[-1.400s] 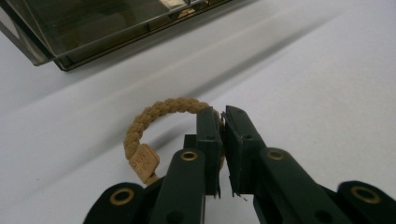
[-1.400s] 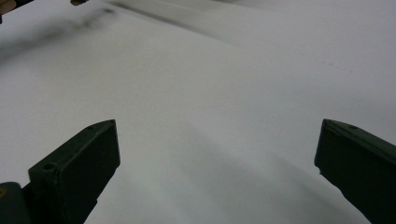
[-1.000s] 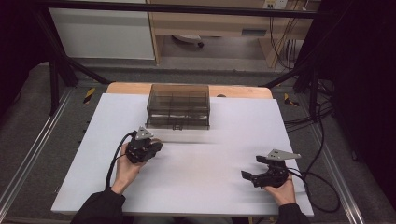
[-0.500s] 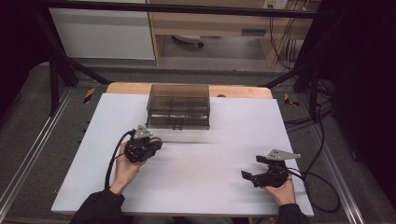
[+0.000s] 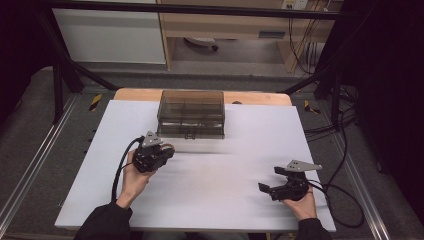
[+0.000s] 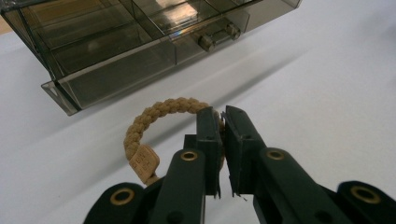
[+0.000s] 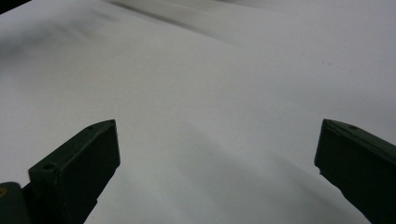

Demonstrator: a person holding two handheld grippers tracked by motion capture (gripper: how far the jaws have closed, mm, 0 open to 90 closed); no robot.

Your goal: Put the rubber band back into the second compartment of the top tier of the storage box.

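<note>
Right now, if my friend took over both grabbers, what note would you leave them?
Left gripper: shut on the tan braided bracelet, pinching one side of its loop, just in front of the box.
Right gripper: open, holding nothing, resting over bare white table near the right edge.
Smoky clear plastic box: at the far middle of the table, lid closed, latch facing the person. Its compartments look empty as far as can be seen.
Done: bracelet gripped.
Left, probably: open the box with the free gripper and put the bracelet in a compartment.
</note>
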